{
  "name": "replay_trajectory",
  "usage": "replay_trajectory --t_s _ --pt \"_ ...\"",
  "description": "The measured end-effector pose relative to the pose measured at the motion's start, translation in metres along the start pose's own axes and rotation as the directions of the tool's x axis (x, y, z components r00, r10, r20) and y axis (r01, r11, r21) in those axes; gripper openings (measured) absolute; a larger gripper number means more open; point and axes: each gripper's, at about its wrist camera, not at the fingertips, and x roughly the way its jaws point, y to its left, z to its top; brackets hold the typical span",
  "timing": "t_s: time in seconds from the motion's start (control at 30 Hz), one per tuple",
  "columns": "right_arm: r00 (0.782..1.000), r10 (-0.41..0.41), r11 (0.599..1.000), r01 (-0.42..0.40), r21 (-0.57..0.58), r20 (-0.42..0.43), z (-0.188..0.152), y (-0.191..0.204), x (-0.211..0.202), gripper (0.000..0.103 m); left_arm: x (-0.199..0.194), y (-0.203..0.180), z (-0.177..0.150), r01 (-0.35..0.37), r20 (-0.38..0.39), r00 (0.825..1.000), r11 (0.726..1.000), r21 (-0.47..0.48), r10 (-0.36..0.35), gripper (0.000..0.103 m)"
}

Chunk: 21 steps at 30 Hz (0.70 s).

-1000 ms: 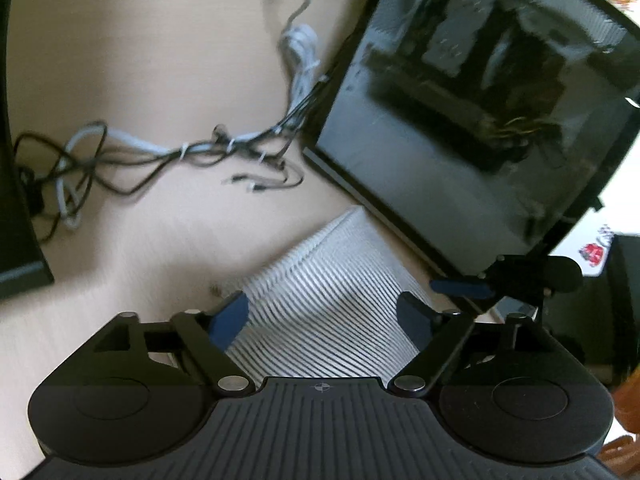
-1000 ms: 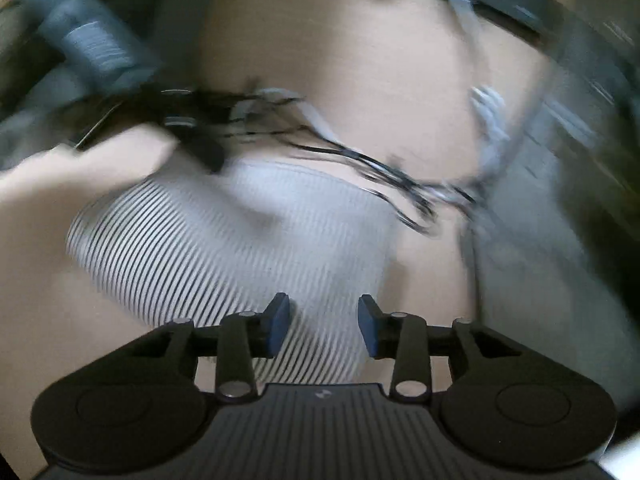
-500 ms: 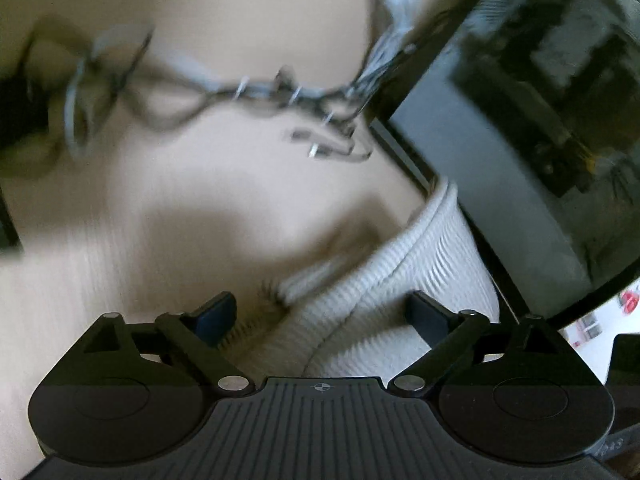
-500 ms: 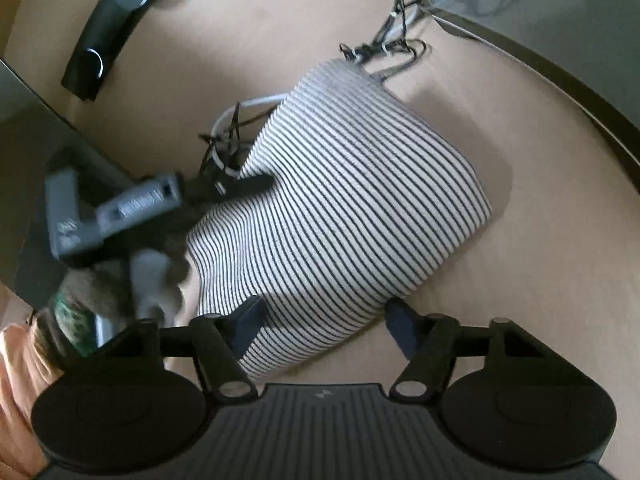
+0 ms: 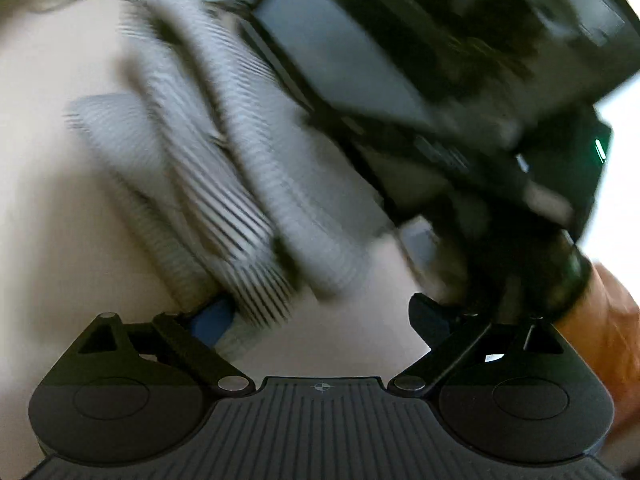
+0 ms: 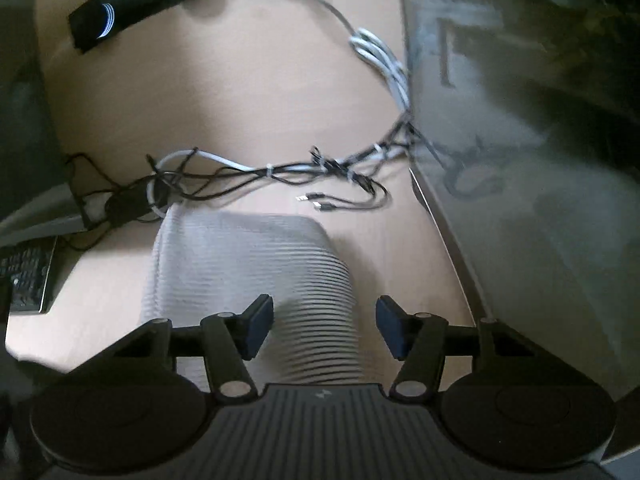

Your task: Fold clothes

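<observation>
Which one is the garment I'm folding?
On the wooden desk, find the tangle of cables left of the dark monitor. The garment lies just in front, a folded pale cloth; only it has thin dark stripes.

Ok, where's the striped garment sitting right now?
In the right wrist view the striped garment lies folded on the desk, just ahead of the right gripper, below the cable tangle and left of the monitor.

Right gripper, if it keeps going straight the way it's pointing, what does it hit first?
Most likely the striped garment, which lies on the desk directly ahead of the right gripper, between its open fingers. The tangle of cables lies farther on. Depth is hard to judge through the fisheye.
</observation>
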Motion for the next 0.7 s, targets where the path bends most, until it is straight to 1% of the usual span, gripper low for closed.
replay_trajectory --t_s 0.03,0.1,0.13,0.17,0.2,0.27,0.3,0.33,0.37,0.4,0.43,0.47,0.5,0.53,0.57,0.6,0.63,0.7 --pt "1.000 -0.003 0.999 0.004 -0.033 0.018 0.001 0.007 -0.004 0.061 -0.004 -0.006 -0.003 -0.007 0.000 1.000 1.000 0.031 0.007 0.097" --pt "0.998 -0.008 0.993 0.015 -0.113 0.064 0.001 0.022 -0.018 0.067 -0.018 -0.009 -0.005 -0.060 0.012 0.998 0.996 0.059 0.060 0.097" --pt "0.996 -0.005 0.988 0.018 -0.154 0.086 -0.001 0.030 -0.025 0.067 -0.025 -0.006 -0.004 -0.101 0.021 0.995 0.993 0.053 0.100 0.097" --pt "0.995 0.009 0.981 0.011 -0.193 0.099 -0.002 0.040 -0.031 0.069 -0.034 0.001 -0.005 -0.156 0.036 0.987 0.987 0.029 0.155 0.097" --pt "0.994 0.029 0.971 -0.004 -0.238 0.102 -0.006 0.051 -0.034 0.071 -0.043 0.008 -0.007 -0.213 0.052 0.976 0.977 0.000 0.213 0.097" --pt "0.993 0.064 0.943 -0.029 -0.333 0.094 -0.016 0.074 -0.037 0.072 -0.061 0.024 -0.009 -0.316 0.079 0.943 0.946 -0.076 0.322 0.095" --pt "0.994 0.073 0.924 -0.035 -0.381 0.086 -0.023 0.085 -0.034 0.072 -0.071 0.033 -0.010 -0.361 0.089 0.924 0.924 -0.127 0.373 0.089" --pt "0.994 0.076 0.907 -0.038 -0.420 0.074 -0.031 0.096 -0.029 0.072 -0.080 0.040 -0.012 -0.388 0.098 0.908 0.905 -0.175 0.408 0.083" --pt "0.996 0.059 0.887 -0.022 -0.461 0.065 -0.039 0.103 -0.020 0.072 -0.088 0.046 -0.014 -0.411 0.105 0.892 0.884 -0.223 0.441 0.082" --pt "0.998 0.030 0.862 0.004 -0.507 0.059 -0.047 0.110 -0.010 0.072 -0.095 0.049 -0.016 -0.422 0.116 0.880 0.871 -0.251 0.460 0.081" --pt "0.999 0.001 0.834 0.028 -0.551 0.054 -0.055 0.116 0.000 0.072 -0.101 0.050 -0.017 -0.428 0.129 0.872 0.863 -0.266 0.472 0.081" --pt "0.998 -0.017 0.824 0.046 -0.565 0.057 -0.058 0.116 0.006 0.067 -0.106 0.050 -0.017 -0.429 0.143 0.867 0.861 -0.274 0.478 0.081" --pt "0.997 -0.027 0.826 0.060 -0.560 0.067 -0.059 0.112 0.008 0.054 -0.109 0.048 -0.017 -0.422 0.156 0.867 0.864 -0.275 0.473 0.080" --pt "0.998 -0.009 0.860 0.038 -0.509 0.058 -0.054 0.103 0.006 0.050 -0.109 0.047 -0.017 -0.405 0.166 0.873 0.873 -0.273 0.458 0.075" --pt "0.999 0.027 0.907 -0.008 -0.422 0.040 -0.044 0.092 0.000 0.035 -0.103 0.044 -0.015 -0.376 0.172 0.888 0.889 -0.259 0.426 0.069" --pt "0.998 0.055 0.936 -0.040 -0.349 0.033 -0.035 0.081 -0.007 0.029 -0.096 0.041 -0.013 -0.345 0.176 0.904 0.907 -0.243 0.391 0.057" --pt "0.996 0.077 0.956 -0.063 -0.287 0.035 -0.027 0.071 -0.014 0.028 -0.089 0.038 -0.011 -0.313 0.179 0.918 0.922 -0.227 0.355 0.054" --pt "0.995 0.094 0.970 -0.083 -0.230 0.038 -0.016 0.057 -0.022 0.025 -0.070 0.028 -0.008 -0.241 0.184 0.946 0.958 -0.156 0.268 0.049"
